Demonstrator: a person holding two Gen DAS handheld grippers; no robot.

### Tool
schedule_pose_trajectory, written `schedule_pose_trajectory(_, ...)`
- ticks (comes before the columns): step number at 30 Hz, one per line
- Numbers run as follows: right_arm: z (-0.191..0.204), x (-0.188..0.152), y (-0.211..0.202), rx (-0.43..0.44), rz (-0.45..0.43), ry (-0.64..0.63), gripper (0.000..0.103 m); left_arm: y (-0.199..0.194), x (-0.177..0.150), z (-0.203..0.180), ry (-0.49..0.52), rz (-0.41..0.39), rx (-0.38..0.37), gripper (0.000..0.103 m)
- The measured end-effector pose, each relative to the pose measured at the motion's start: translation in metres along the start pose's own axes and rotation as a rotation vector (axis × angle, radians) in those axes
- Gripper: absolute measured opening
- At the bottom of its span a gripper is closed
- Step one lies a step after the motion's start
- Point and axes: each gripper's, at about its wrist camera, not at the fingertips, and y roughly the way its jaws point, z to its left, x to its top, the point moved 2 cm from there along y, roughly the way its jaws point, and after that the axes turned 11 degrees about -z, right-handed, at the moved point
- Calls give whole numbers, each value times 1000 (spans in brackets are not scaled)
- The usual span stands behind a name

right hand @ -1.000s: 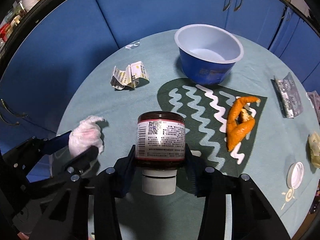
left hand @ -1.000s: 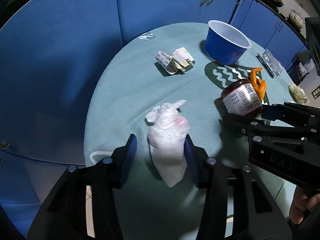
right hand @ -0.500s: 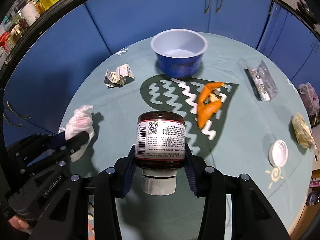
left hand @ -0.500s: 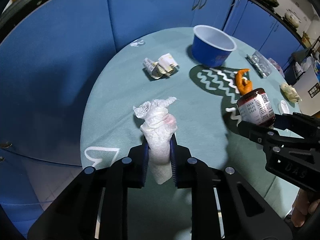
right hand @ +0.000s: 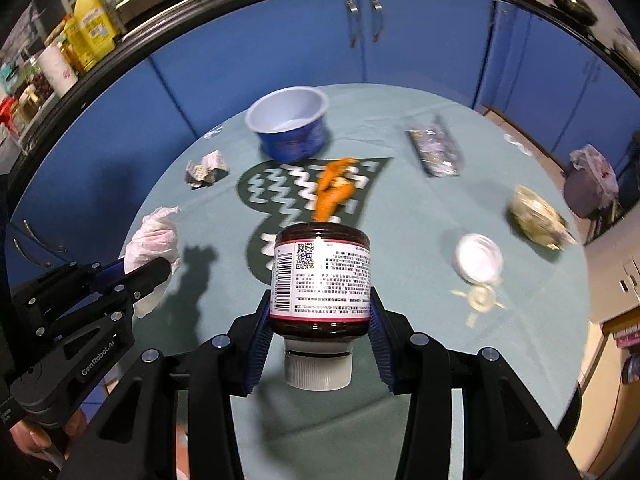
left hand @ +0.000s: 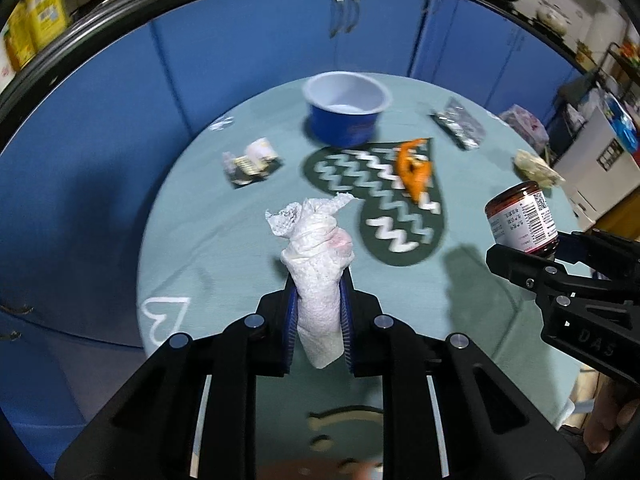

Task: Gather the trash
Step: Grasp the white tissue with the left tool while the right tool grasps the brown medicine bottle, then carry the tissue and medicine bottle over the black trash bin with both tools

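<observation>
Left gripper clamped on crumpled tissue, right gripper clamped on inverted jar, both lifted clear of table, presumably for binning

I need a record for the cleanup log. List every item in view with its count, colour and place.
crumpled paper tissue: 1, white, in left gripper
glass jar with white cap: 1, dark, upside down in right gripper
plastic bowl: 1, blue, table's far side
orange peel: 1, orange, on dark wavy patch
crumpled wrapper: 1, white-yellow, far left
foil packet: 1, silver, far right
round lid: 1, white, right
crumpled scrap: 1, yellowish, right edge
round table: 1, teal
left gripper: 1, black
right gripper: 1, black
</observation>
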Motion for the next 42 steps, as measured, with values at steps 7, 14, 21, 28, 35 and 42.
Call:
schedule_pose_trajectory(7,-39,-14,-39,-58,-43,58,43,-7,0,-58,87,-5,-67,20)
schedule_pose_trajectory(14,-82,-36,-75,-122,-77,107,43,-14,1,-106,162,-11,-112,20)
schedule_pose_trajectory(21,-115,-53,-96,-157,-88,155,43,-14,-3,-154,232,2,-155,20)
schedule_pose_trajectory(28,-147,-65,-118,-197,-115,191,43,-19,-6,-202,308,10,-198,20)
schedule_pose_trajectory(35,-181,-81,-135,-241,-129,249,43,-23,-10,-252,382,10,-243,20)
schedule_pose_trajectory(42,-222,-106,-150,-292,-130,324,43,-28,-13,-304,453,4,-298,20)
